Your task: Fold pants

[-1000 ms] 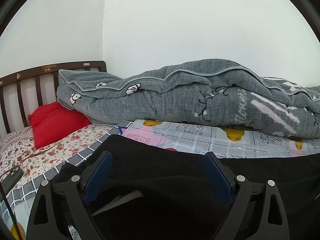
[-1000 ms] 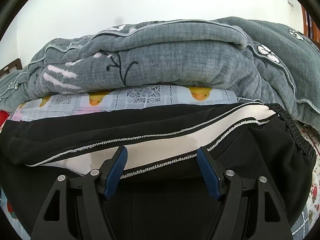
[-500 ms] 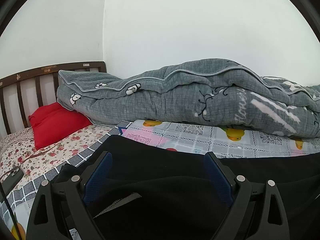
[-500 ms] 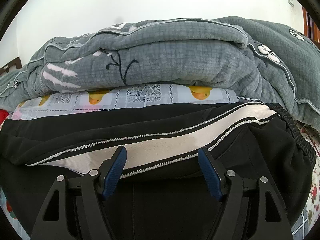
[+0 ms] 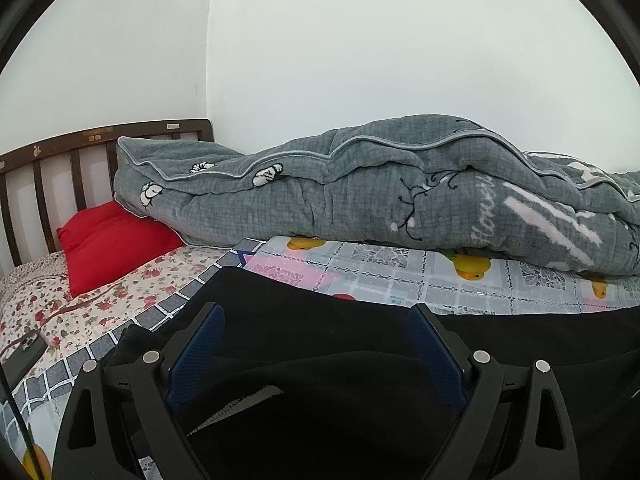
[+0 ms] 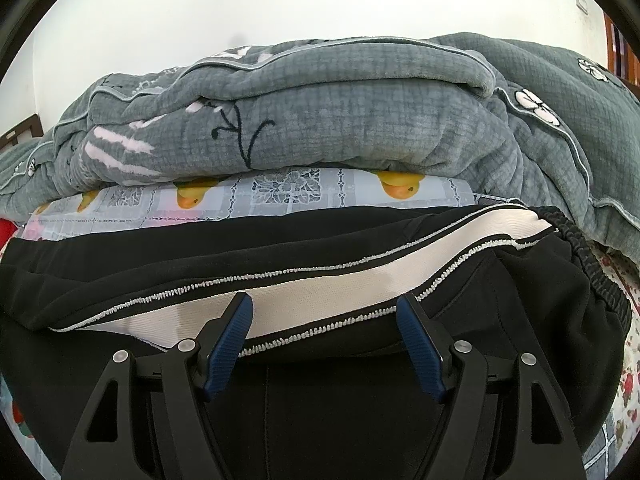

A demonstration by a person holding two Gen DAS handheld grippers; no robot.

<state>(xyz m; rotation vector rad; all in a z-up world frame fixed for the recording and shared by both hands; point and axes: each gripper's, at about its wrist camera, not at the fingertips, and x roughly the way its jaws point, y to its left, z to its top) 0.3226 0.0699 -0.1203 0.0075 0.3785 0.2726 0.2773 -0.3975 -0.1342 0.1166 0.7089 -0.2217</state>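
Right now, through the left wrist camera, I see my left hand-held gripper (image 5: pixel 316 322) with its blue pads spread wide and nothing pinched between them. It sits low over the black pants (image 5: pixel 320 364), which lie across the near part of the bed, in front of the grey quilt (image 5: pixel 360 196). A short bit of white-stitched trim shows on the pants just below the gripper's left pad. A duck-print sheet (image 5: pixel 400 276) runs between the pants and the quilt. Left of the quilt a red pillow (image 5: pixel 116 240) leans near the dark wooden headboard (image 5: pixel 60 152), and a phone (image 5: pixel 24 354) lies on the floral sheet (image 5: pixel 100 304) further left.

Switching to the right wrist camera, my right hand-held gripper (image 6: pixel 326 310) also stands wide, pads apart and gripping nothing. Its tips reach the white side stripe (image 6: pixel 320 296) of the pants (image 6: pixel 320 400), which are bunched in front of the quilt (image 6: pixel 320 120). The elastic waistband (image 6: pixel 592 264) curls at the right end of the pants, close under the quilt's edge.
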